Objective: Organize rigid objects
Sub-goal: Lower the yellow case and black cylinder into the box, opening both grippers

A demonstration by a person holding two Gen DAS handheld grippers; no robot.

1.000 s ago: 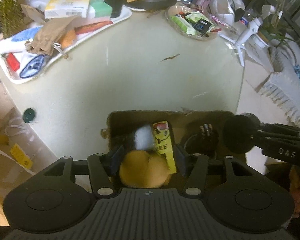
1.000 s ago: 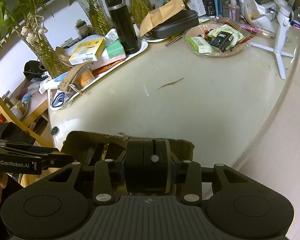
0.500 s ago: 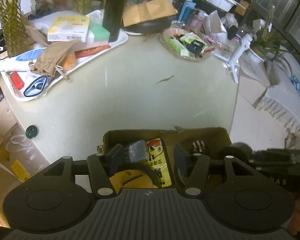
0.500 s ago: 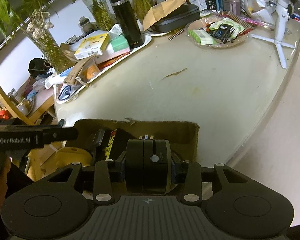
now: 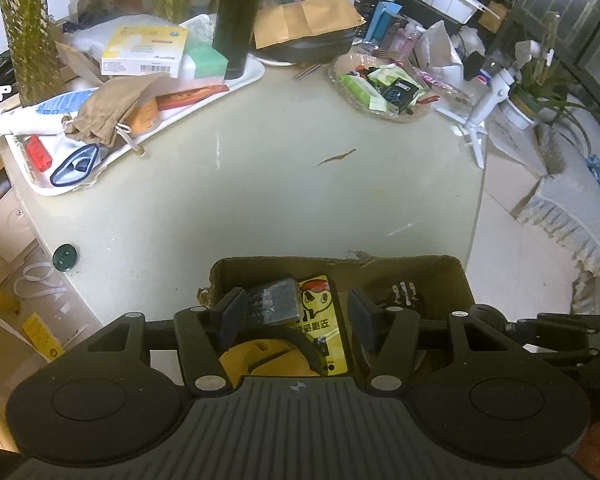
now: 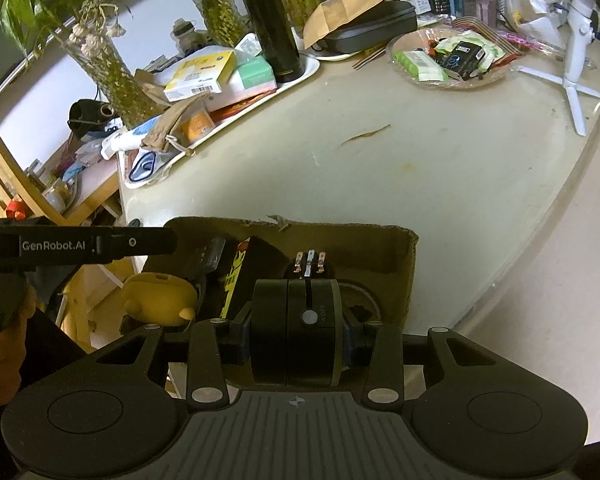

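Both views now look from higher over the cardboard box than a second ago, and more of its inside shows. Right claw is clamped on a black round device, held above the box's right half, long axis upright. Left claw stands apart and empty over the left half. Below it lie a yellow case, a yellow packet and a dark pouch. The box sits at the surface's near edge.

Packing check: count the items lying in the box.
4: yellow case front left, dark pack behind it, yellow packet centre, pinned part at right. More may be hidden underneath.
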